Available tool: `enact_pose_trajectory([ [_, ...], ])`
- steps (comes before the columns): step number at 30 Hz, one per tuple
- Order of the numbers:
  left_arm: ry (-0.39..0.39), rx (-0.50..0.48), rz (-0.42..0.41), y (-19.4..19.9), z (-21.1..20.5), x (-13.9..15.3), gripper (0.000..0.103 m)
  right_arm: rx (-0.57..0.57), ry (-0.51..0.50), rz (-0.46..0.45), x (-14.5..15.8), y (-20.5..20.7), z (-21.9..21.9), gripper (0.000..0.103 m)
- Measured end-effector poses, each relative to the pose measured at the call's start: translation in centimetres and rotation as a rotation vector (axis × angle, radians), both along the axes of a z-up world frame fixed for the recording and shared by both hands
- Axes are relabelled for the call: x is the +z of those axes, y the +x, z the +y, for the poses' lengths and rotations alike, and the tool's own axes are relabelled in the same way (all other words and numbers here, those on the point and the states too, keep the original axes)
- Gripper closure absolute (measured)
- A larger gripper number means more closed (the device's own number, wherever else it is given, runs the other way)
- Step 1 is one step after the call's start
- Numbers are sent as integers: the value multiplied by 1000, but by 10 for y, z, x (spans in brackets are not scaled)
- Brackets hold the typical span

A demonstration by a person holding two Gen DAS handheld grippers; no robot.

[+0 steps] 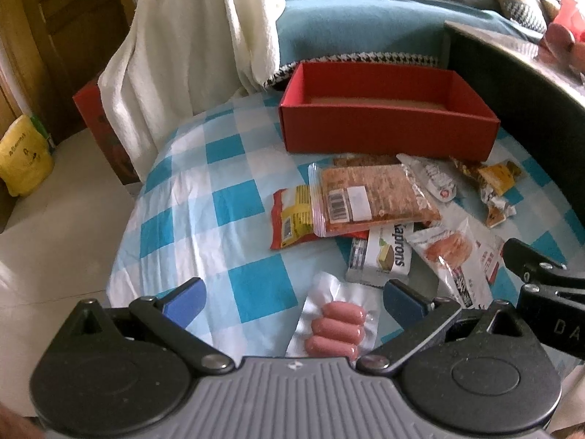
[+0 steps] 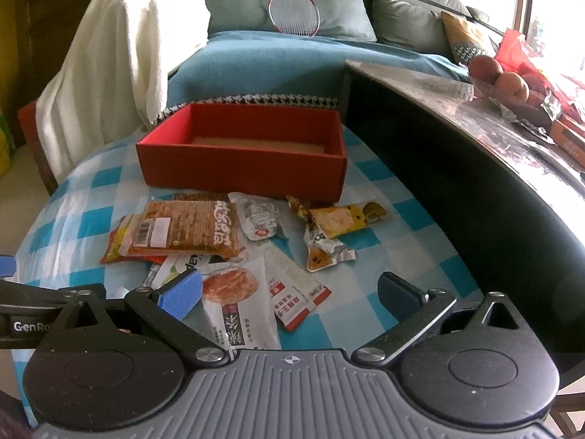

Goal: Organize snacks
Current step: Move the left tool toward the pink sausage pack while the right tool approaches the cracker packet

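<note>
An empty red box stands at the far side of the blue-checked tablecloth. Several snack packets lie in front of it, with a large orange-brown packet on top. A clear pack of sausages lies between the fingers of my open left gripper, close to its body. My right gripper is open and empty above a white packet with an orange picture and a red-and-white packet.
A dark table with a bowl of fruit stands right of the cloth. A sofa with a white blanket and a racket is behind. A yellow bag sits on the floor at left.
</note>
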State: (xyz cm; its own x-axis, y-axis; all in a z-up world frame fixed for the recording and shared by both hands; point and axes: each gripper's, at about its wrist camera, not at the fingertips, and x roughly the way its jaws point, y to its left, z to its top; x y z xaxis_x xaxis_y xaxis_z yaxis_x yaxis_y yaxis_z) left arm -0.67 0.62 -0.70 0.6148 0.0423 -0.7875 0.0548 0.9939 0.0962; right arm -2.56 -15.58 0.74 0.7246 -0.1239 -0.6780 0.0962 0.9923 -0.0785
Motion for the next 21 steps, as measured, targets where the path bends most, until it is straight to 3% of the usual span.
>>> enact_pose_trajectory([
  [21,62,-130,124,0,-24,-24,4,-15,61,120,-15,10,-14,2],
])
